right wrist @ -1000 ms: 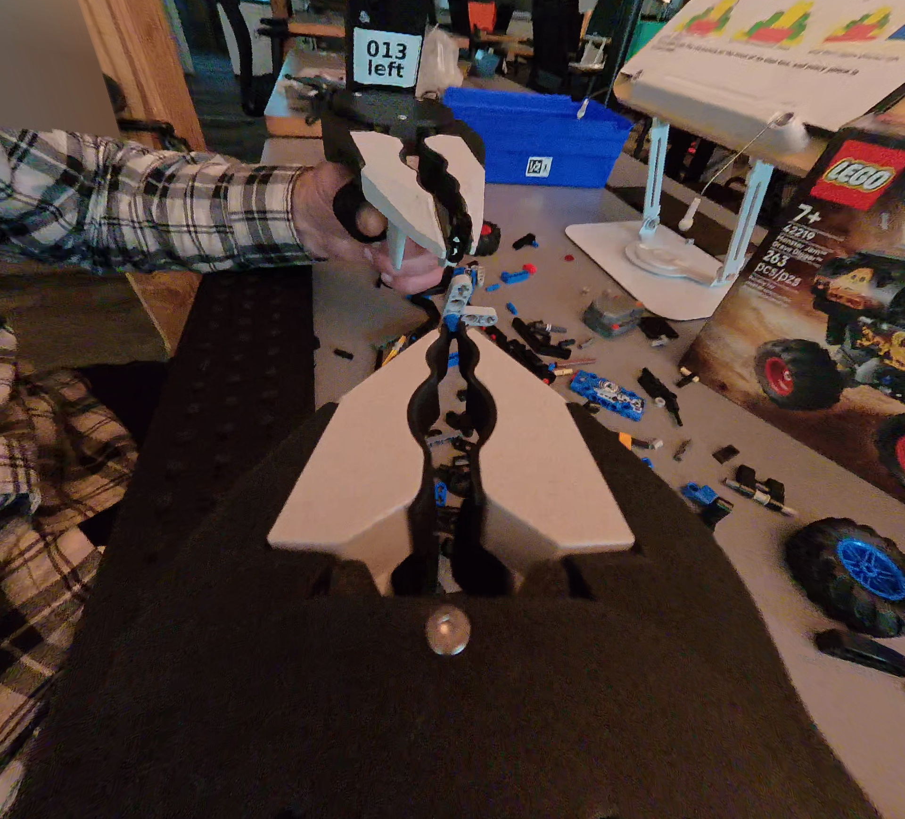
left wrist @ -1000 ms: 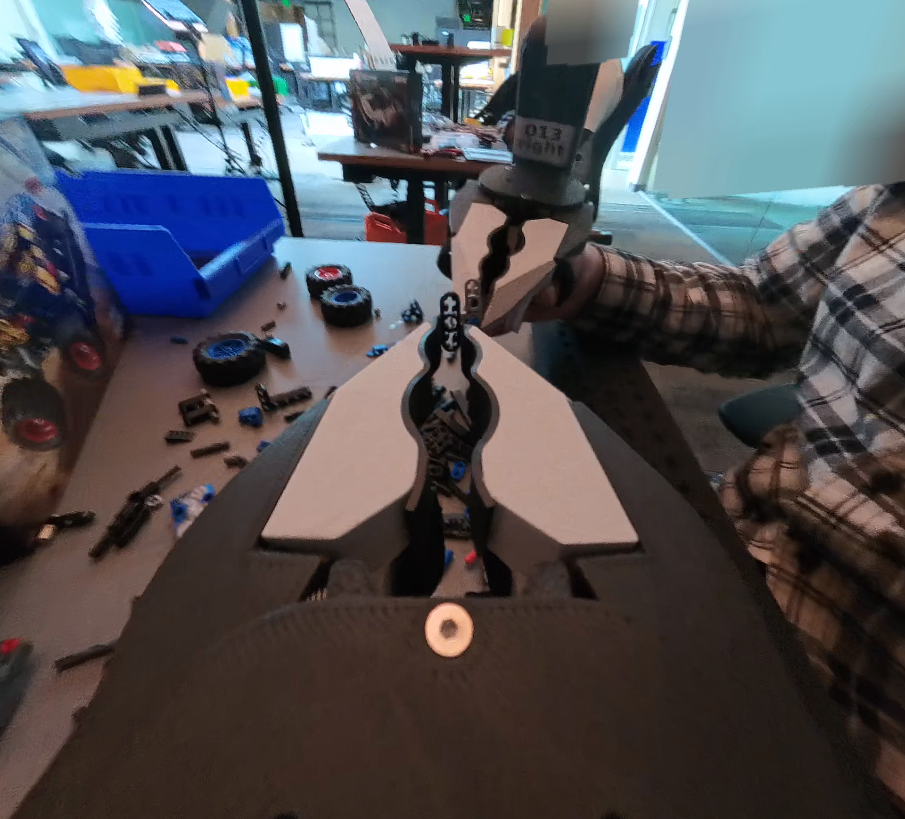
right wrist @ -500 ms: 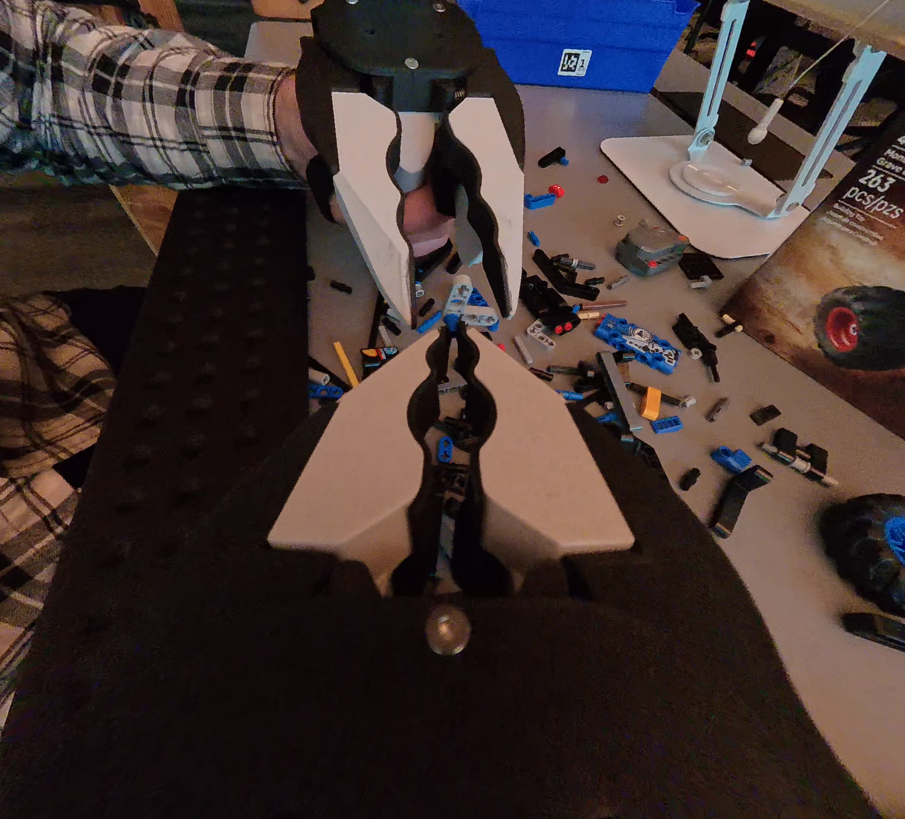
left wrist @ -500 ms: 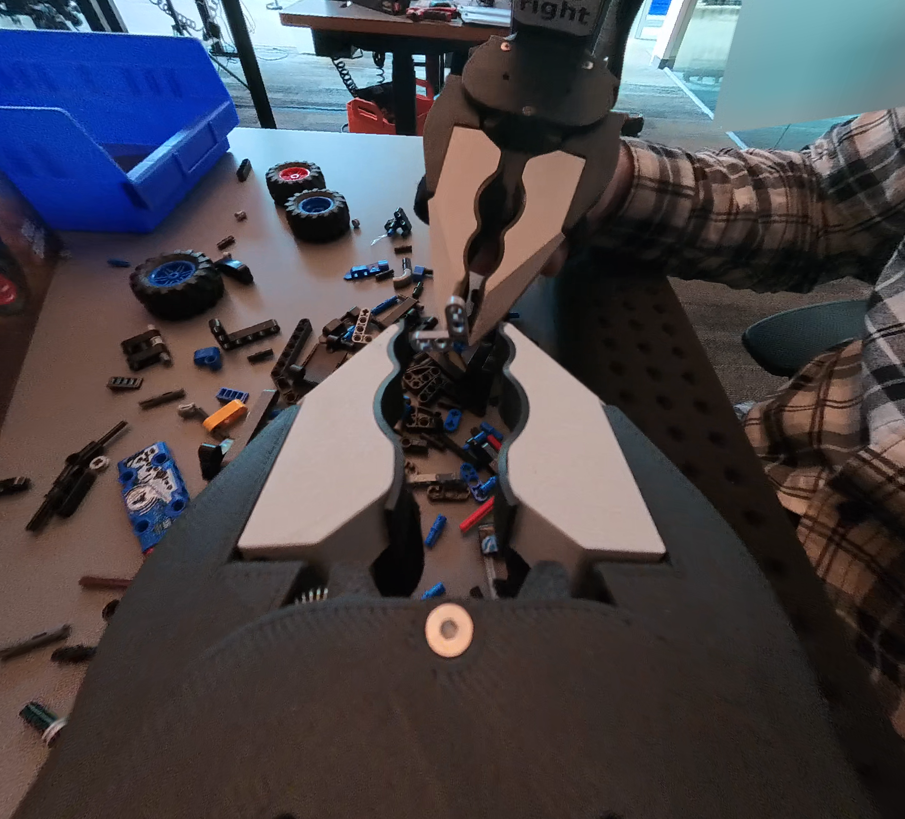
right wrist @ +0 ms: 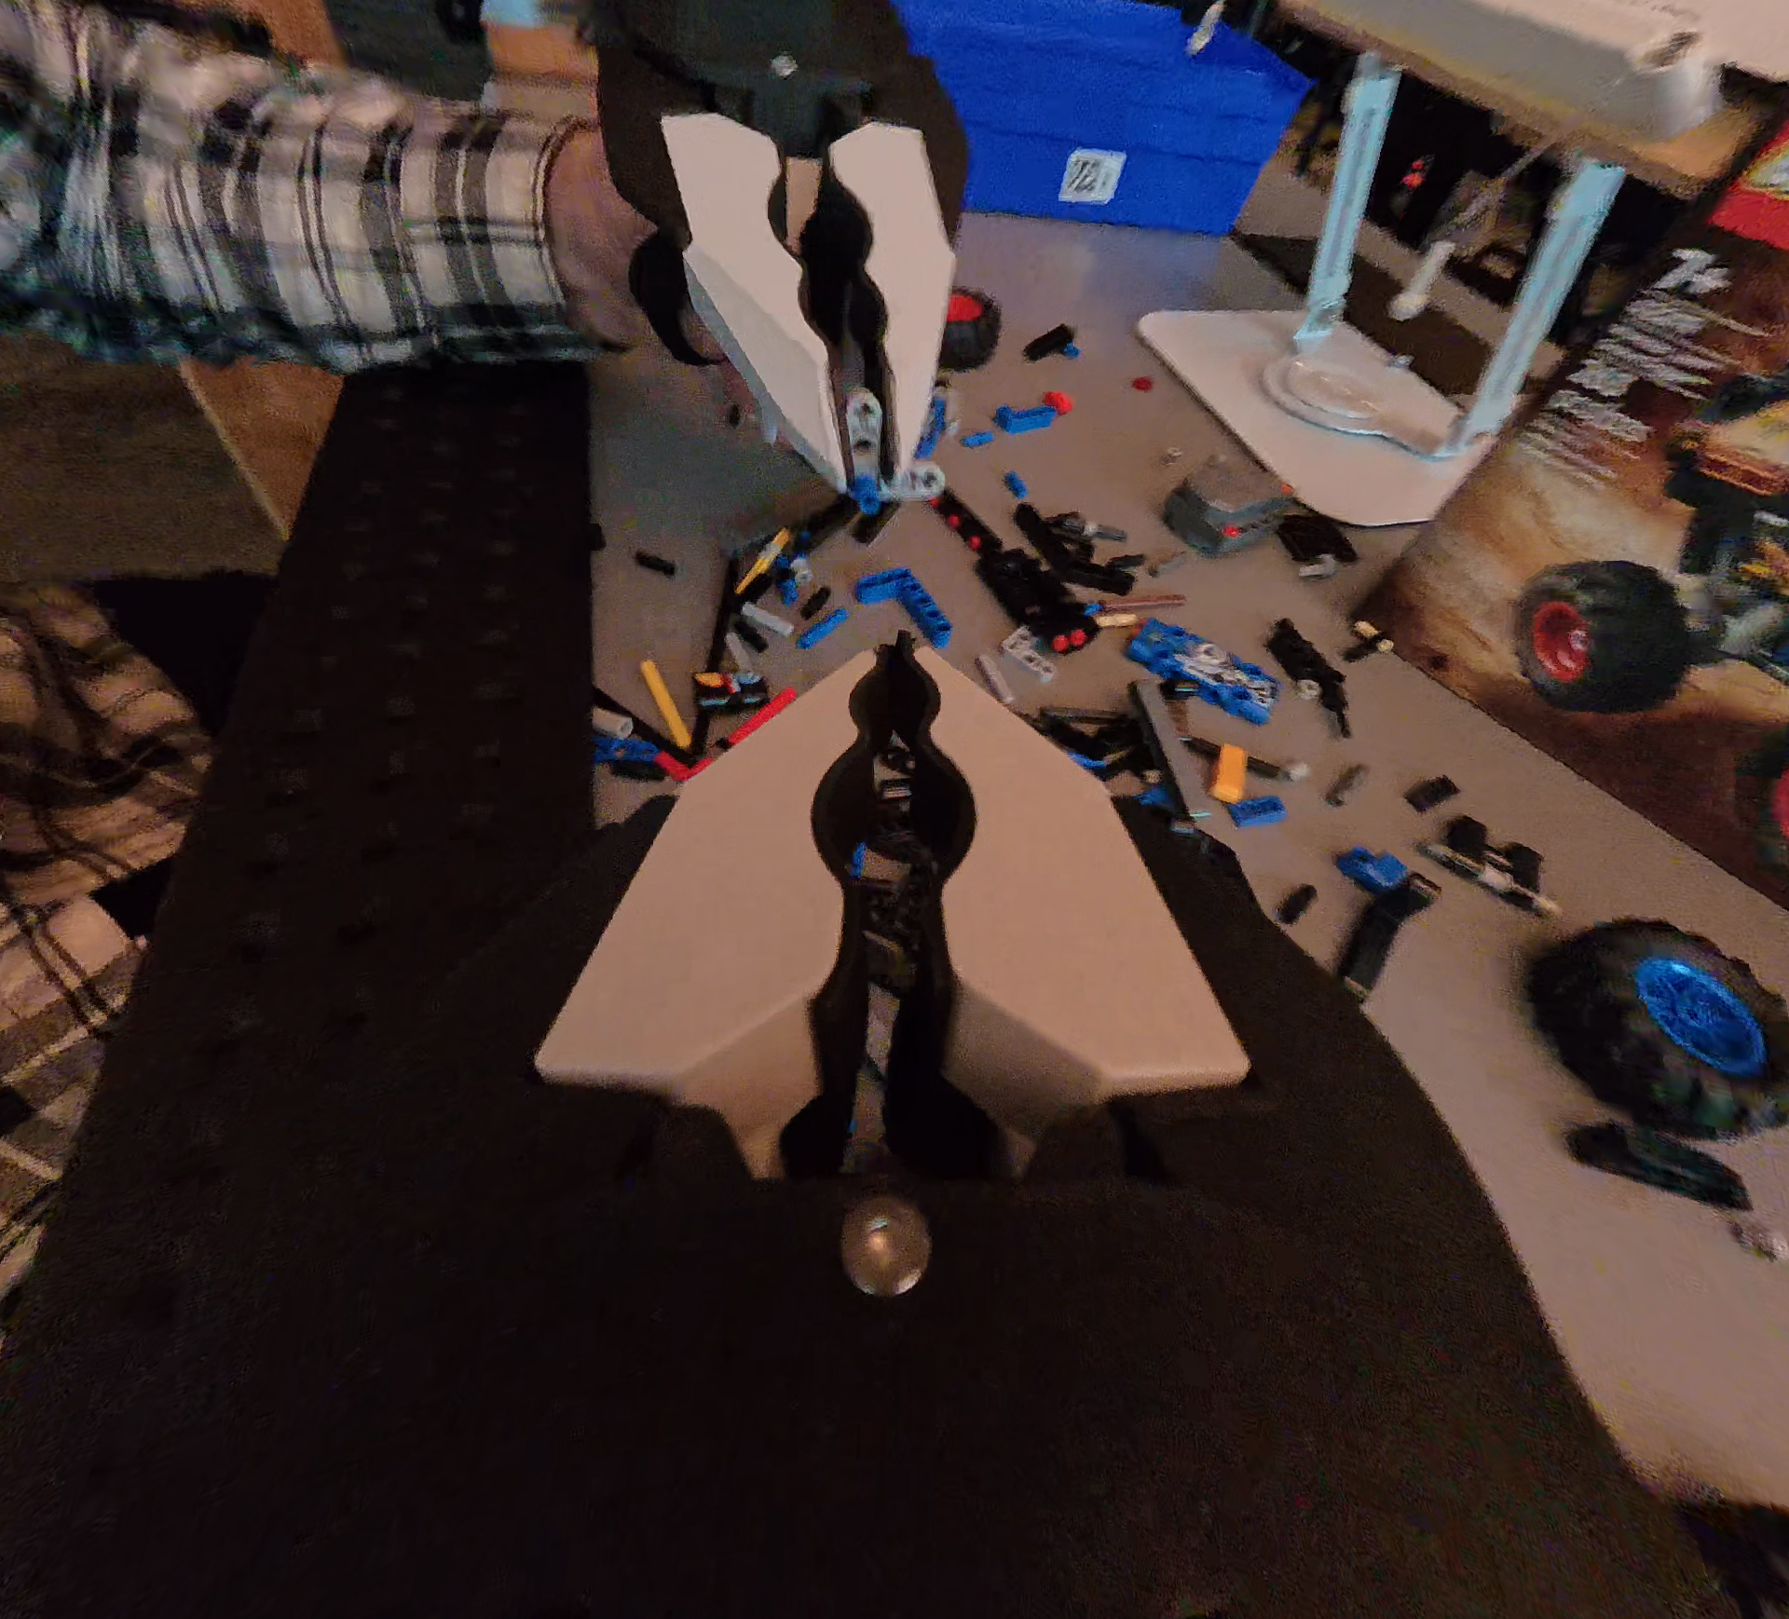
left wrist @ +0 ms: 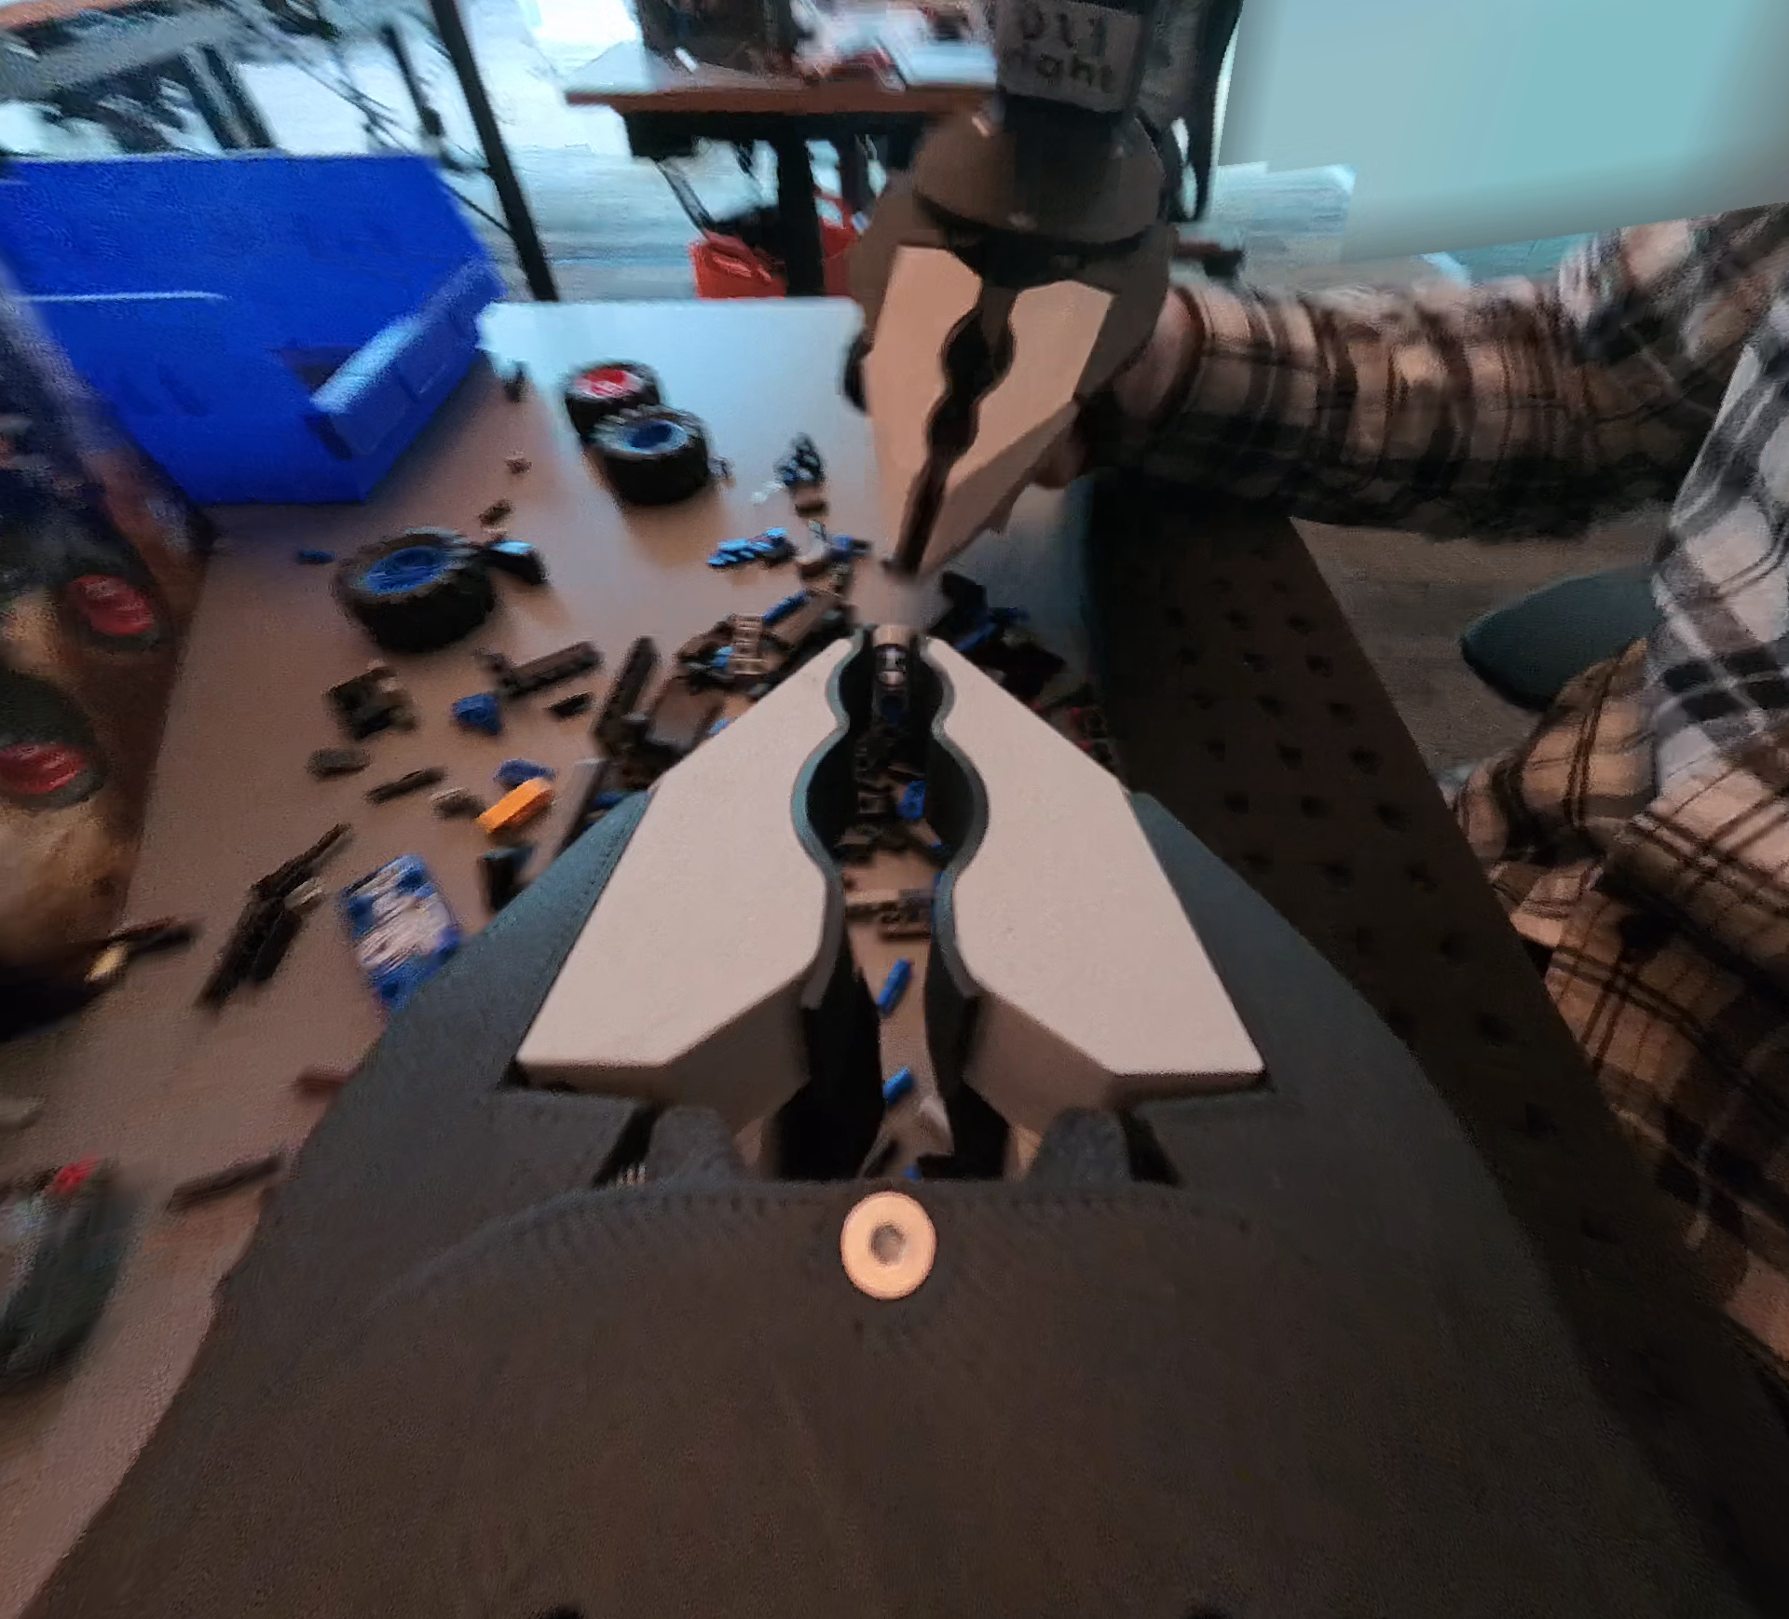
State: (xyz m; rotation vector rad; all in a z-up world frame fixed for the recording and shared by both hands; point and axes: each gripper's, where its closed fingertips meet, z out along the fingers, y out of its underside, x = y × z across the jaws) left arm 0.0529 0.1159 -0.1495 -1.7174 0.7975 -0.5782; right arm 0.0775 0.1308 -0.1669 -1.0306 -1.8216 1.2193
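Observation:
My left gripper [left wrist: 889,641] is shut on a small grey beam piece [left wrist: 891,665] at its fingertips. In the right wrist view the left gripper [right wrist: 871,474] hangs over the table, holding the grey L-shaped piece [right wrist: 864,421], which has a blue pin at its lower end. My right gripper [right wrist: 897,653] is shut with nothing between its tips. In the left wrist view the right gripper [left wrist: 910,561] points down a short way beyond the left gripper's tips. Both are above a scatter of small black and blue building pieces [right wrist: 1026,585]. These frames are motion-blurred.
A blue bin [left wrist: 194,314] stands at the back of the grey table [left wrist: 697,334]. Black tyres with blue hubs [left wrist: 416,595] [right wrist: 1665,1021] lie on it. A white stand [right wrist: 1355,392] and a printed kit box [right wrist: 1646,508] are at the right. A black perforated mat [left wrist: 1258,750] borders the table. About 4 centimeters separates my left fingertips from my right.
The left gripper, open around the grey piece half a second ago, has shut on it. The right gripper has let go and drawn back; both have lifted apart.

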